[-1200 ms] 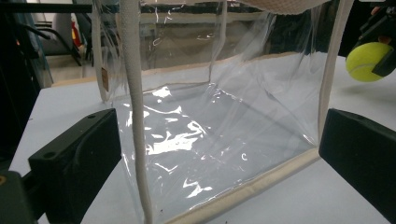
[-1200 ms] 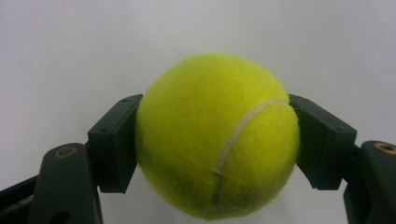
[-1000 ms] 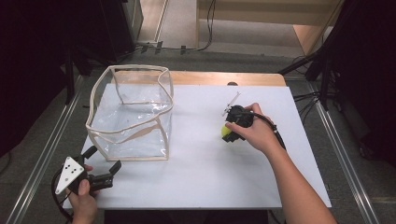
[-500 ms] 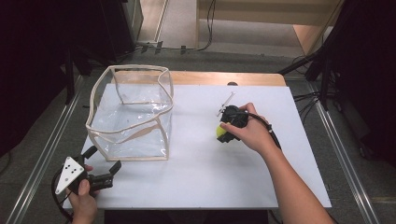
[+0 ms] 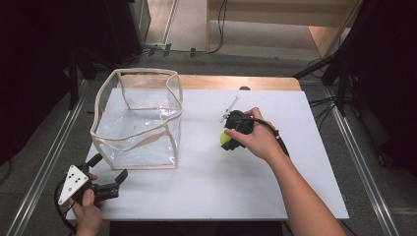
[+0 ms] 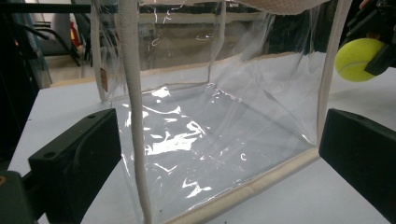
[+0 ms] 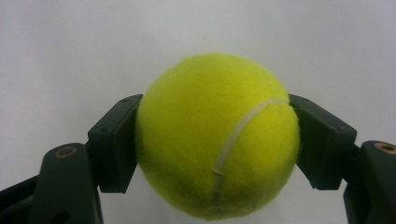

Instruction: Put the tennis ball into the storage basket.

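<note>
High view pictures show a white bench [image 5: 206,196] with a clear bag [image 5: 135,120] standing open on its left part. That bag has see-through walls and a cream band along its edges.

On the right part of the bench, a hand holds the right tool [image 5: 227,139]. Its two black jaws press on a yellow tennis ball [image 5: 225,139], one on each side. Right gripper view shows it well: the ball [image 7: 217,135] sits tight between the right tool [image 7: 217,140], and a pale seam curves down the front of the ball. White bench top lies behind it. The ball is to the right of the bag, near it but not touching it, and it is outside the bag.

At the near left corner of the bench, another hand holds the left tool [image 5: 105,169]. Its jaws stand wide apart with nothing between them. It points at the bag and sits just in front of the bag's near corner.

Left gripper view looks through the shiny bag [image 6: 210,140]. Between the wide jaws of the left tool [image 6: 219,154] is a cream edge of the bag, not pressed. At the top right, the ball [image 6: 357,58] shows in the other tool.
</note>
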